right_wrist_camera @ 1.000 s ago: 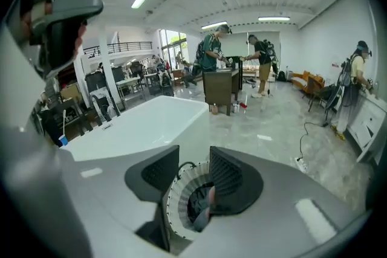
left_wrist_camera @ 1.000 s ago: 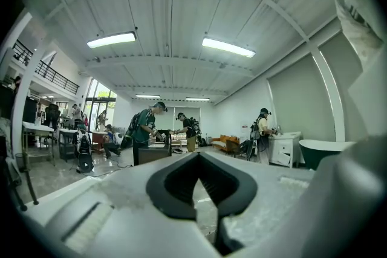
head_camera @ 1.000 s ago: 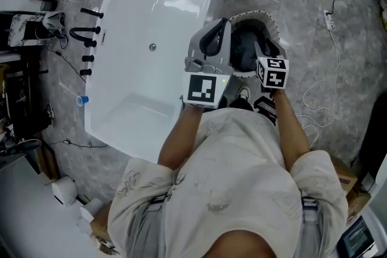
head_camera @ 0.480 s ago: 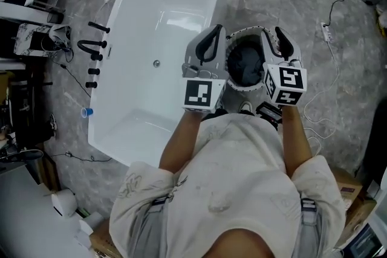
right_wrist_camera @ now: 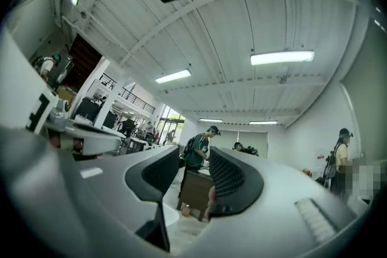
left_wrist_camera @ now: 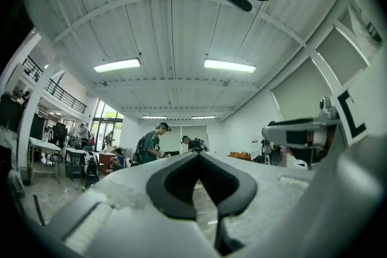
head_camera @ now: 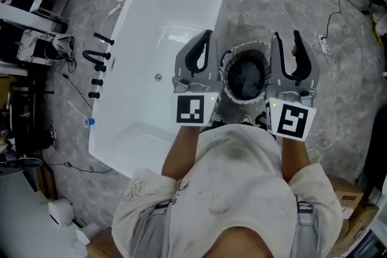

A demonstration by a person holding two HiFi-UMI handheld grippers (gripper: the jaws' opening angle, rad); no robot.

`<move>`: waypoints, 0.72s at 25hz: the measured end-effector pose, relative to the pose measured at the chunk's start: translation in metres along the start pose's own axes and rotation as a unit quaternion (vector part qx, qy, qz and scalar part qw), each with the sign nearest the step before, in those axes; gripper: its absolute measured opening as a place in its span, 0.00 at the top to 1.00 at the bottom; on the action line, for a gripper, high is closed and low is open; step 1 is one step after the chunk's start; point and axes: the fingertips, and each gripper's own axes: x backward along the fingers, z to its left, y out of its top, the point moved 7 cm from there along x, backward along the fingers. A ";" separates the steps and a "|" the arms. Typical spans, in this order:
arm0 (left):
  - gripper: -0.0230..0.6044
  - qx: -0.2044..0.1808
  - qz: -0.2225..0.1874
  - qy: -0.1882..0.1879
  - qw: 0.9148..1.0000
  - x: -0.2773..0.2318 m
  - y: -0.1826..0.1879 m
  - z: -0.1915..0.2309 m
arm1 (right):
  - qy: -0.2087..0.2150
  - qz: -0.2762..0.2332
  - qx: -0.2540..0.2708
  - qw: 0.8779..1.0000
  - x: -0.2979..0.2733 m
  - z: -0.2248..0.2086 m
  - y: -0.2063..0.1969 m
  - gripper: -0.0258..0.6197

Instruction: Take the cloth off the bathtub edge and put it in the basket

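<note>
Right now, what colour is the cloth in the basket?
The cloth is dark bluish grey, lying inside the white-rimmed basket; the head view shows it best.

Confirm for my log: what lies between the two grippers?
The basket, with the dark cloth inside, sits between the left gripper and right gripper; the head view shows it.

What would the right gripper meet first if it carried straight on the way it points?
Nothing close. The grey two-jaw right gripper, open and empty, points into open space; a brown wooden desk far ahead looks first in line, though depth is unclear.
</note>
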 end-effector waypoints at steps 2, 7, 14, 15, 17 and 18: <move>0.96 -0.006 -0.012 0.003 1.000 0.002 0.010 0.003 | -0.003 -0.010 0.021 1.000 0.002 0.005 0.006 0.71; 0.96 -0.017 -0.027 0.001 0.999 0.004 0.023 0.003 | 0.000 -0.004 0.015 1.000 0.005 0.007 0.008 0.71; 0.96 -0.030 -0.030 -0.007 0.999 0.008 0.028 -0.008 | -0.013 -0.001 0.021 1.000 0.011 0.003 0.008 0.78; 0.96 -0.032 -0.030 -0.009 0.999 0.007 0.028 -0.010 | -0.016 -0.001 0.020 1.000 0.011 0.001 0.008 0.83; 0.96 -0.036 -0.033 -0.013 0.999 0.006 0.030 -0.014 | -0.018 -0.001 0.020 1.000 0.013 -0.003 0.007 0.92; 0.96 -0.038 -0.036 -0.015 0.999 0.005 0.031 -0.017 | -0.017 -0.002 0.023 1.000 0.013 -0.004 0.007 0.93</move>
